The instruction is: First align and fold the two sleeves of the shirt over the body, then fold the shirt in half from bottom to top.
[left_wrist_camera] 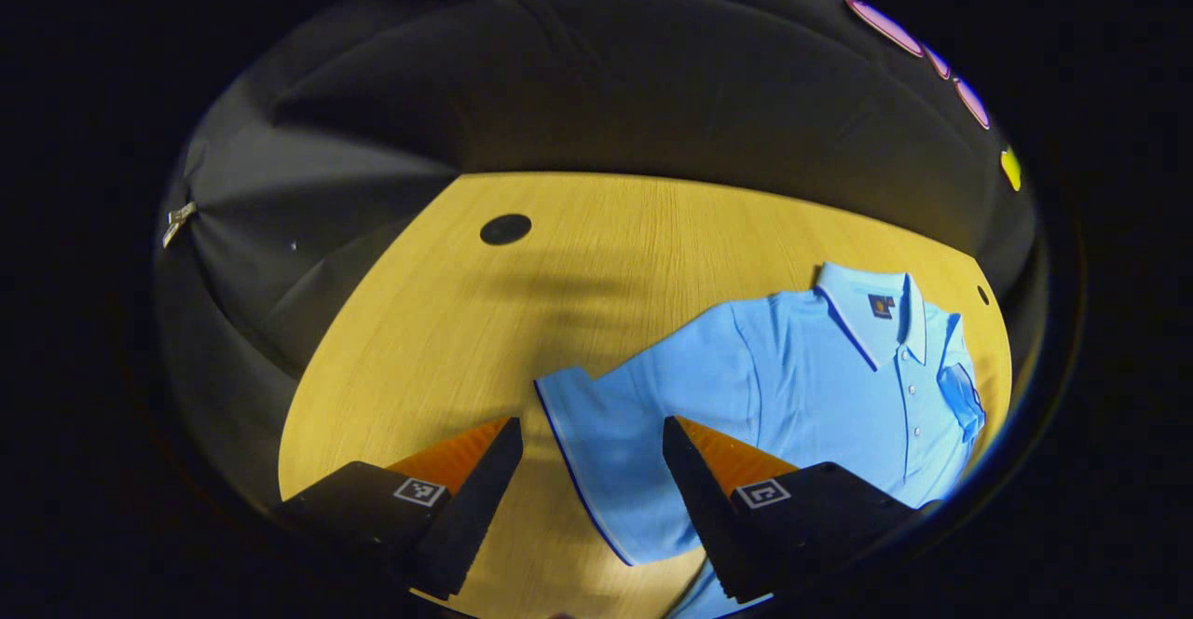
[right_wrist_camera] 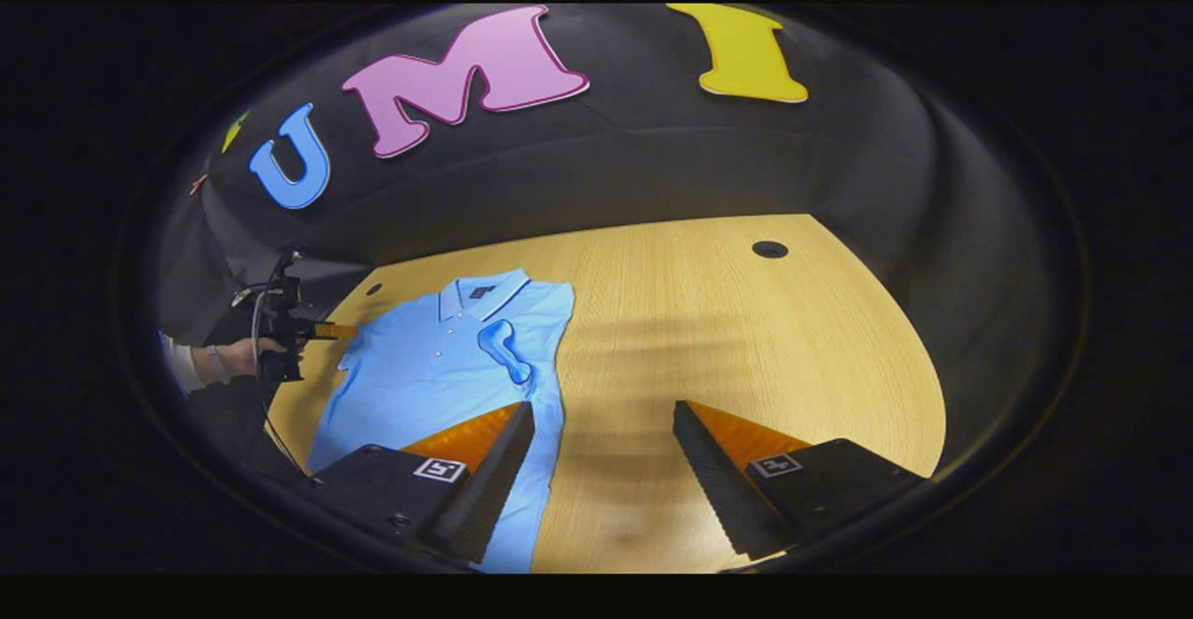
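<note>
A light blue polo shirt lies flat, front up, on the wooden table. One short sleeve spreads out to the side, and its hem lies between the fingers of my open left gripper, which hovers over it. The other sleeve is folded onto the shirt body. My right gripper stands open above bare table, just beside the shirt's side edge. In the right gripper view the left gripper shows farther off, held by a hand at the shirt's spread sleeve.
The table has a round dark hole at one far corner and another hole at the other. A smaller hole sits near the collar. Black cloth walls stand close behind the table.
</note>
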Demonstrator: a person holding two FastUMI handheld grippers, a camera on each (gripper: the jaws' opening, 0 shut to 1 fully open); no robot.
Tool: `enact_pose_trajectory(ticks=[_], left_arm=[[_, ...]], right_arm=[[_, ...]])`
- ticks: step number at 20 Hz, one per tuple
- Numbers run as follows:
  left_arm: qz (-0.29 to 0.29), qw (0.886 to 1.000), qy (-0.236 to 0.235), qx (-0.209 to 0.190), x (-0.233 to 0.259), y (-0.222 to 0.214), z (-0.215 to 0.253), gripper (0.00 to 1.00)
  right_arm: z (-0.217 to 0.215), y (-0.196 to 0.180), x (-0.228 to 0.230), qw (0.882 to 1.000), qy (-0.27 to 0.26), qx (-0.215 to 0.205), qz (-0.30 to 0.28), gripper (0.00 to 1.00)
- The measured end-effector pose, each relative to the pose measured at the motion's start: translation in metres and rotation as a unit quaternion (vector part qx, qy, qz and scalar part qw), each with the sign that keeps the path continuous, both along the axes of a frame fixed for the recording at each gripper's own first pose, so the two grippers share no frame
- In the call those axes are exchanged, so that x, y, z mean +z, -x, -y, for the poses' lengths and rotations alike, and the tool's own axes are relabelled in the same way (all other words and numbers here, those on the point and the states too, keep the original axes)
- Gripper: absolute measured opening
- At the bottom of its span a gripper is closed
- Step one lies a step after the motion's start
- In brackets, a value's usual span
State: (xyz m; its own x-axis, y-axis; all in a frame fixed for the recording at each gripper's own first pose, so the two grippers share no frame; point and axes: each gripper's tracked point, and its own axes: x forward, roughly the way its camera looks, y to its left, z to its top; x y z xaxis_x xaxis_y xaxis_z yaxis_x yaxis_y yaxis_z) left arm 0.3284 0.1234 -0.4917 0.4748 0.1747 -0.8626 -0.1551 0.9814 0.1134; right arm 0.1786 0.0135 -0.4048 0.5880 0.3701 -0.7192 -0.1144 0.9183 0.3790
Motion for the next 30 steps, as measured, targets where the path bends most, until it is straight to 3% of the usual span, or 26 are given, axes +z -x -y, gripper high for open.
enact_pose_trajectory(ticks=[3, 5, 6, 10, 12, 13, 16, 20, 25, 26, 27, 28, 30], left_arm=[[-0.015, 1.000, 0.012, 0.006, -0.013, 0.000, 0.001, 0.94], [-0.019, 1.000, 0.013, 0.004, -0.010, 0.005, 0.003, 0.99], [-0.012, 1.000, 0.014, -0.005, -0.009, 0.002, 0.007, 0.95], [-0.021, 0.999, 0.016, -0.033, -0.012, -0.005, 0.027, 0.26], [-0.027, 0.999, 0.019, -0.032, -0.010, -0.009, 0.032, 0.08], [-0.025, 0.999, 0.031, -0.025, -0.007, -0.011, 0.036, 0.07], [0.019, 0.997, 0.068, -0.041, 0.019, -0.027, 0.062, 0.06], [0.012, 0.990, 0.097, -0.098, 0.045, -0.019, 0.107, 0.06], [0.006, 0.982, 0.128, -0.140, 0.053, -0.011, 0.164, 0.08], [-0.006, 0.979, 0.143, -0.148, 0.049, -0.004, 0.176, 0.12], [-0.024, 0.975, 0.158, -0.156, 0.045, 0.005, 0.189, 0.26], [-0.040, 0.971, 0.165, -0.166, 0.042, 0.014, 0.200, 0.29], [-0.044, 0.968, 0.163, -0.188, 0.043, 0.020, 0.215, 0.71]], right_arm=[[-0.006, 0.002, 0.001, 1.000, -0.005, 0.007, 0.000, 0.95], [-0.010, 0.001, 0.002, 1.000, -0.007, 0.012, 0.002, 0.95], [-0.011, 0.002, 0.002, 1.000, -0.006, 0.013, 0.002, 0.95], [-0.016, 0.004, 0.000, 1.000, -0.013, 0.021, 0.001, 0.95], [-0.016, 0.006, -0.002, 1.000, -0.012, 0.025, -0.001, 0.95], [-0.017, 0.007, -0.002, 1.000, -0.013, 0.025, 0.000, 0.95], [-0.014, 0.004, 0.000, 1.000, -0.017, 0.019, 0.004, 0.95], [-0.017, 0.005, 0.002, 1.000, -0.022, 0.018, 0.006, 0.95], [-0.027, 0.011, 0.003, 0.999, -0.027, 0.031, 0.009, 0.95], [-0.028, 0.013, 0.004, 0.999, -0.028, 0.033, 0.009, 0.95], [-0.030, 0.016, 0.004, 0.999, -0.030, 0.034, 0.009, 0.95], [-0.030, 0.017, 0.003, 0.999, -0.030, 0.035, 0.008, 0.95], [-0.030, 0.022, 0.004, 0.999, -0.033, 0.035, 0.007, 0.95]])
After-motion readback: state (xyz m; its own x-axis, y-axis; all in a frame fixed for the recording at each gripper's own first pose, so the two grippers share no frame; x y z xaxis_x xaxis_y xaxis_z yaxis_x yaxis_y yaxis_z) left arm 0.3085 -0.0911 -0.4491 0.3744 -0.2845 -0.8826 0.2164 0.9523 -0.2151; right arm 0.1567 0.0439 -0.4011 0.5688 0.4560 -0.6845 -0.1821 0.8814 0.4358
